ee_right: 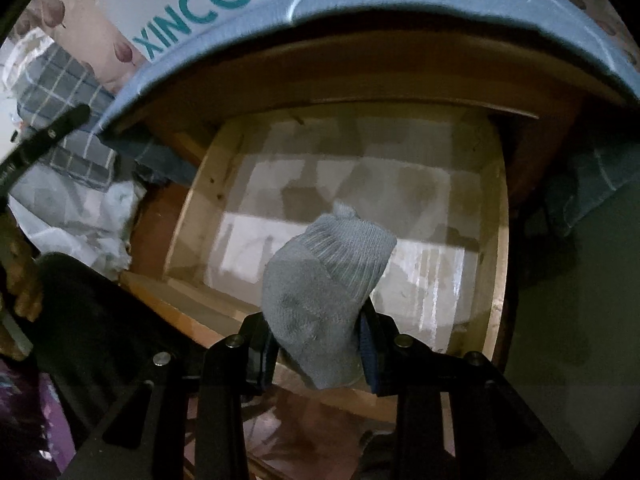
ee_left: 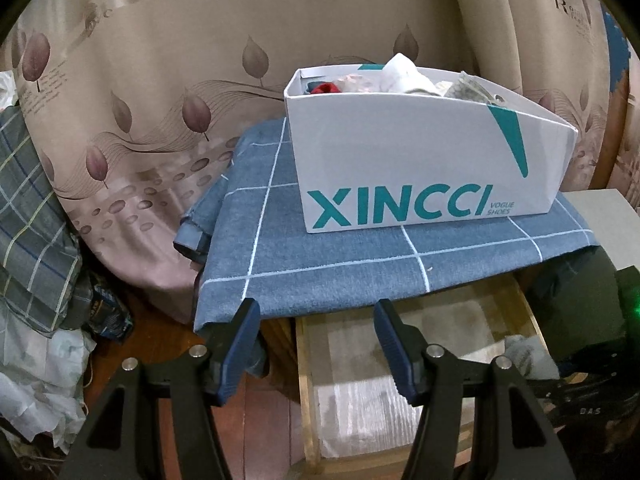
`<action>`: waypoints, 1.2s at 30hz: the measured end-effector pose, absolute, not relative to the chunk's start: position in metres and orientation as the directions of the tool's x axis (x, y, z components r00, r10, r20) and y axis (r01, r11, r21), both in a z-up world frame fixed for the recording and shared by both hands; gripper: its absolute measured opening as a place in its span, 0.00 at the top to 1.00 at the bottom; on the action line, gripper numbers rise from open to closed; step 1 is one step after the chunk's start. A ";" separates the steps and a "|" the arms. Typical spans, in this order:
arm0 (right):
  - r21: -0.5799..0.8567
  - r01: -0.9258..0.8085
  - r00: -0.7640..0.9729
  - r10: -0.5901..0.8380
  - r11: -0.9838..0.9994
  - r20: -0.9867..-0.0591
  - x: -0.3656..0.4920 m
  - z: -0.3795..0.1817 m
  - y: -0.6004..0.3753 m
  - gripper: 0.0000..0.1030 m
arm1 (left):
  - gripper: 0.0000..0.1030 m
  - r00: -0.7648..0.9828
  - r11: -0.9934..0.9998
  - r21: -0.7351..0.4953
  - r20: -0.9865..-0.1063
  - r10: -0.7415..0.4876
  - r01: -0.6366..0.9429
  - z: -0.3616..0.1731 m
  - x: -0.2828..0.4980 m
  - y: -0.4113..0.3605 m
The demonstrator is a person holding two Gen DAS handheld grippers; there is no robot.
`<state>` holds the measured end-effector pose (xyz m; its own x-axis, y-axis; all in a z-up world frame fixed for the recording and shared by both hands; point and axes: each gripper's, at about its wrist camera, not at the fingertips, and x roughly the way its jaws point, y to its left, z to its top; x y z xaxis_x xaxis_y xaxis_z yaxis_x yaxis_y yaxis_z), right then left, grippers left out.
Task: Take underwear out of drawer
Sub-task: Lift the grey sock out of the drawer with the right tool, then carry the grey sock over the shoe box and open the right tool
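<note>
In the right wrist view my right gripper is shut on a grey sock, bunched between its pads and held above the open wooden drawer, whose pale lined bottom shows bare. In the left wrist view my left gripper stands open with nothing between its fingers, in front of the blue checked cloth and over the drawer's left rim. A white XINCCI shoe box with several small garments in it sits on the cloth. The right gripper's dark body and a bit of the pale sock show at right.
A leaf-patterned curtain hangs behind the table. Plaid fabric and crumpled bags pile at the left on the floor. A person's hand appears at the left edge of the right wrist view. A grey box stands at right.
</note>
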<state>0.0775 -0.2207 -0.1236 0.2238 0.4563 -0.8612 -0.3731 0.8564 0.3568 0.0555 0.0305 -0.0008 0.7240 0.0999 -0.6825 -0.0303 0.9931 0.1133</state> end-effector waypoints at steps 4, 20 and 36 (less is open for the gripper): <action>0.359 -0.371 0.229 0.459 0.857 -0.858 0.076 -0.120 -0.221 0.69 | 0.41 0.720 0.992 0.119 -0.686 0.103 -0.029 -0.002 0.057 0.030; 0.437 -0.415 0.383 0.589 0.798 -0.711 0.046 -0.006 -0.243 0.69 | 0.41 0.710 0.991 0.134 -0.696 0.106 -0.016 -0.007 0.058 0.027; 0.424 -0.476 0.566 0.638 0.770 -0.522 0.087 0.147 -0.260 0.69 | 0.41 0.696 0.991 0.135 -0.711 0.097 -0.001 -0.011 0.059 0.024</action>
